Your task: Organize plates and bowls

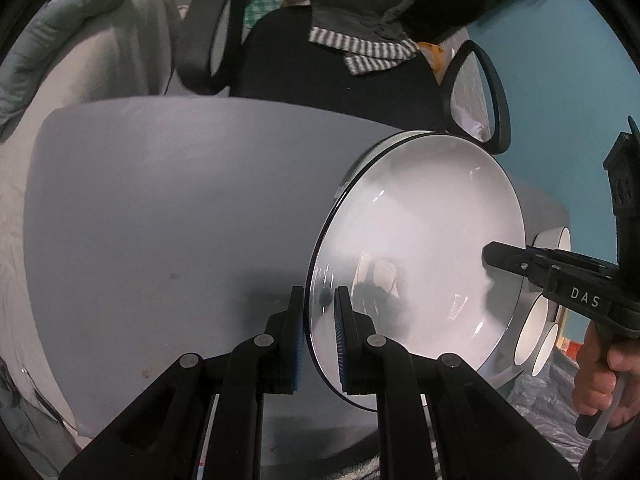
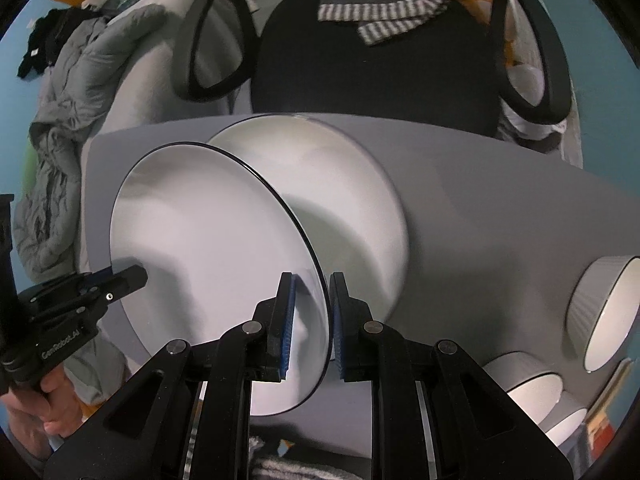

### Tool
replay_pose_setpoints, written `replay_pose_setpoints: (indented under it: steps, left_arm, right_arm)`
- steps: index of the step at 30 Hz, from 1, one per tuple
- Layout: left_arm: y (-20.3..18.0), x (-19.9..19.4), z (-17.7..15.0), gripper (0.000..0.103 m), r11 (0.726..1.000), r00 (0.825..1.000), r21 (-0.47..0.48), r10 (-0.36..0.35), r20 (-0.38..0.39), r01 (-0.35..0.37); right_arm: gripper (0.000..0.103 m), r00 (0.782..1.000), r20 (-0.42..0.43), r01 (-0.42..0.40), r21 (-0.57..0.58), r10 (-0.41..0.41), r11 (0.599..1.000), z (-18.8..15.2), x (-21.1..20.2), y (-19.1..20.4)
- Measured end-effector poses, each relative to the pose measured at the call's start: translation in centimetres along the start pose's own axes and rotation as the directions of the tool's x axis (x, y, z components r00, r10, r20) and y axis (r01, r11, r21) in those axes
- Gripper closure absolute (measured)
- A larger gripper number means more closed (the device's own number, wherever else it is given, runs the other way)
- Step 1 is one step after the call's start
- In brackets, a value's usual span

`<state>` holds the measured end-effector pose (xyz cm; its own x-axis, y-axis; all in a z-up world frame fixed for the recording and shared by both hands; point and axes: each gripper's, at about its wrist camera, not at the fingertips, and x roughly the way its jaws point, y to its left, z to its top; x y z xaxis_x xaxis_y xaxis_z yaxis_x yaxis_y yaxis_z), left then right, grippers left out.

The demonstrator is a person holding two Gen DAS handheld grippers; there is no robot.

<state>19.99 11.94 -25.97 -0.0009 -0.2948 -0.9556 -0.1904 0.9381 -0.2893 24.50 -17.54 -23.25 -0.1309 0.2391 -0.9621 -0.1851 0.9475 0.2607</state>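
A white plate (image 1: 416,248) with a thin black rim hangs tilted above the grey table (image 1: 160,220). My left gripper (image 1: 318,300) is shut on its near rim, one blue pad on each face. My right gripper (image 2: 310,280) is shut on the opposite rim of the same plate (image 2: 208,260). Each gripper also shows in the other's view: the right gripper (image 1: 492,256) at the plate's far edge, the left gripper (image 2: 132,276) at its left edge. A second white plate (image 2: 352,208) lies on the table under and behind the held one.
Three white ribbed bowls (image 2: 604,312) stand at the table's right end, also seen as bowls (image 1: 532,332) beyond the plate. A black office chair (image 2: 376,68) with draped clothing stands behind the table. A grey quilt (image 2: 72,120) lies to the left.
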Motion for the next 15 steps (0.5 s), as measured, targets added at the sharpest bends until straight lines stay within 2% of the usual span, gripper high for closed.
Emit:
replay_pose_setpoints:
  steps: [15]
  left_arm:
    - [-2.3, 2.1, 1.6, 0.090, 0.998, 0.998, 0.010, 0.062, -0.029, -0.062]
  right_arm:
    - [0.086, 1.000, -0.001, -0.004, 0.053, 0.004, 0.999, 1.3, 0.4, -3.5]
